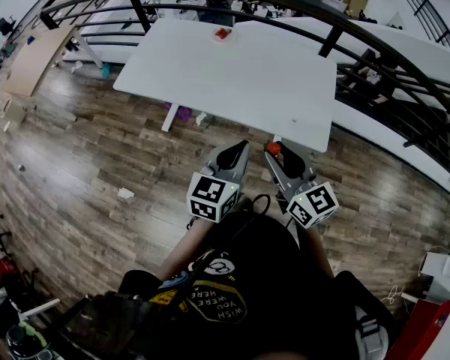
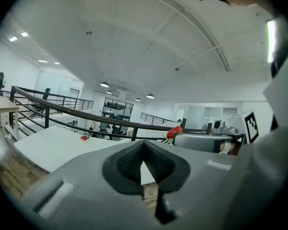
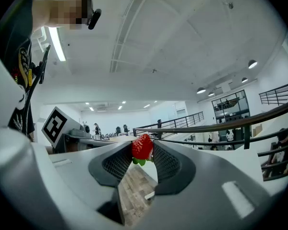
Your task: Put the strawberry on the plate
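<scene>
The strawberry (image 3: 142,146), likely soft, light and easily squashed, is held by its sides in the right gripper (image 3: 143,152), far from the plate (image 1: 223,34); the left gripper (image 2: 143,146) is closed and empty.

Bright light is pouring from the ceiling lamps (image 3: 55,44); the desk (image 1: 232,73) is washing out, edges are bending fisheye-style, corners are darkening, my fingers (image 2: 127,166) are blurring close-up.

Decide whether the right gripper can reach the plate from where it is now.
Probably not yet. The right gripper, shut on the strawberry, is only about at the near edge of the white table, and the plate sits by the far edge. Nothing blocks the tabletop between.
</scene>
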`<state>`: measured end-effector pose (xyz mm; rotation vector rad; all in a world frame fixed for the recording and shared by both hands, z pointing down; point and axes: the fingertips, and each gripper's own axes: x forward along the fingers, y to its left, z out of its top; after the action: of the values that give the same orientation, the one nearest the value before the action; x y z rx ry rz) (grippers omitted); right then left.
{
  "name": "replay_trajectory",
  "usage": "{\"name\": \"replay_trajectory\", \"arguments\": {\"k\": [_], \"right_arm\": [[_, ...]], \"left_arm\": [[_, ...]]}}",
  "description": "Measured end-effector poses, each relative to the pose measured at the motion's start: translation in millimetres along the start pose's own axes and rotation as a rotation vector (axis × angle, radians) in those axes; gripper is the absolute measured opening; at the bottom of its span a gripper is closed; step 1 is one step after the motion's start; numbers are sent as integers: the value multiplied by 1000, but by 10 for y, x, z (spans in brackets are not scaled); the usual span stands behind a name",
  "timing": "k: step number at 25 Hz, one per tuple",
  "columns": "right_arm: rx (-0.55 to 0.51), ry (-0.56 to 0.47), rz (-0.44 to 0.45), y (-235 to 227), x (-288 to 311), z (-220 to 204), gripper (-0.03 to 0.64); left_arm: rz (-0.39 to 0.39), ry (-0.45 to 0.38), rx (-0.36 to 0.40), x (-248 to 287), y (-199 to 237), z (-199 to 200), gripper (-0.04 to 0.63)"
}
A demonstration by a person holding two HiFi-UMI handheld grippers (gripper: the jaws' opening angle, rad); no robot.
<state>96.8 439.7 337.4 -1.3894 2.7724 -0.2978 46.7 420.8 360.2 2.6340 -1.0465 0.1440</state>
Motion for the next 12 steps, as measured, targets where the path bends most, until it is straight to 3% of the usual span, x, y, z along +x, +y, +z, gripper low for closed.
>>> {"name": "replay_trajectory", "arguments": {"k": [12], "right_arm": [[8, -4, 36, -157, -155, -13, 135]], "left_arm": [[-9, 22, -6, 254, -188, -80, 0]]}}
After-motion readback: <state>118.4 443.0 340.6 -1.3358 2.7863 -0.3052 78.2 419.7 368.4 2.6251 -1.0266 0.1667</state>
